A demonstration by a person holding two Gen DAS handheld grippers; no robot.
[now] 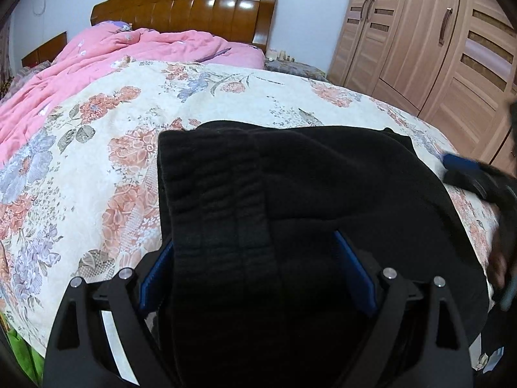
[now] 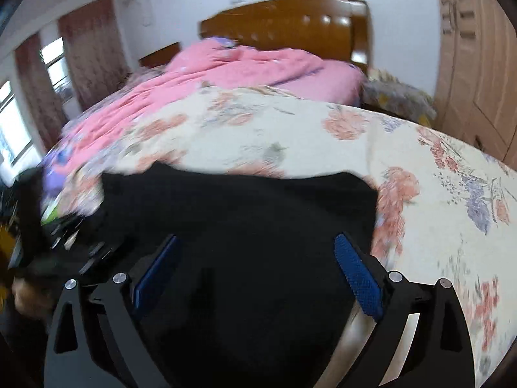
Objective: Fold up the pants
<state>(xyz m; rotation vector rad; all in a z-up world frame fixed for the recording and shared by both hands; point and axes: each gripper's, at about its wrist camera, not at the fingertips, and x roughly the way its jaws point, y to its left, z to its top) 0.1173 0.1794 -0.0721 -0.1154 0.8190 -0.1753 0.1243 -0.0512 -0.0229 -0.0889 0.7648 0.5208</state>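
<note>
left wrist: pants [image 1: 290,194] between tongs [image 1: 255,258] (wide)

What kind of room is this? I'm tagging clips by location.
A bedroom, most likely: a glossy brown wooden headboard, a rumpled pink quilt and a tall light-wood wardrobe.

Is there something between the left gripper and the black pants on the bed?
Nothing visible. The left gripper is directly over the black pants, jaws wide apart with the cloth lying between them. Only the flowered bedspread surrounds the pants.
</note>
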